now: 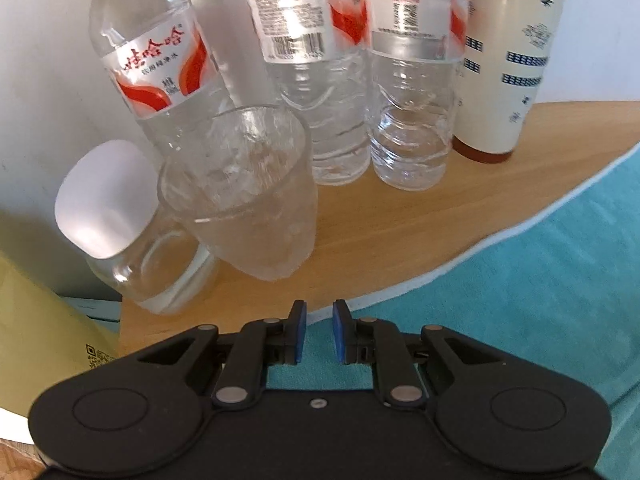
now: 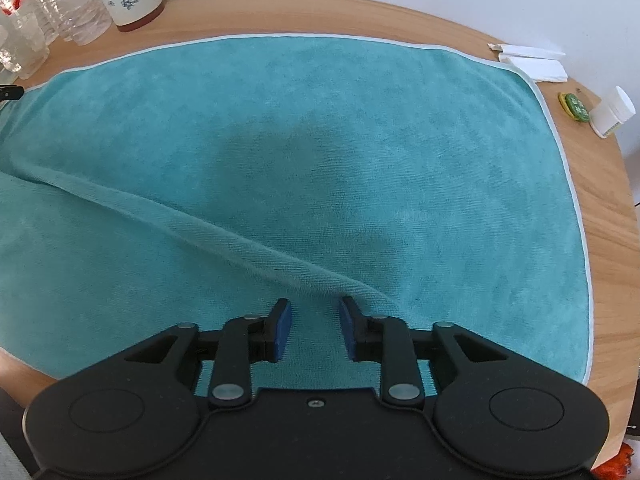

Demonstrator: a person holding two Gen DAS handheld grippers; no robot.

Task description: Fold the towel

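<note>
- Teal terry towel with pale piped edge (image 2: 360, 152) lies spread over the round light-wood table (image 2: 600, 208), covering most of it; we see one raised diagonal crease (image 2: 224, 236) running from the left side to just ahead of the right claw.
- Our right gripper (image 2: 315, 322), black with blue pads, sits low over the near part of the towel, jaws parted to a medium gap, nothing between them.
- Our left gripper (image 1: 319, 330), same build, is over the towel's left edge (image 1: 520, 224) where cloth meets bare wood; jaws narrowly parted, holding nothing.
- Left wrist view: three clear plastic water bottles with red-and-white labels. The leaning bottle (image 1: 160, 68) shows red Chinese characters, the middle bottle (image 1: 316, 60) a barcode and fine print too blurred to read, and the right bottle (image 1: 412, 80) a red emblem.
- Textured clear glass tumbler (image 1: 244, 196) stands in front of the bottles, with a clear handled jar with white lid (image 1: 120, 224) just beside it.
- Cream paper cup with blue pattern bands and dark red base (image 1: 508, 72) stands right of the bottles; print unreadable.
- Right wrist view, far right of the table: folded white paper napkins (image 2: 536, 64), a small green-and-yellow round disc (image 2: 575, 106), and a small white cylindrical container (image 2: 612, 112).
</note>
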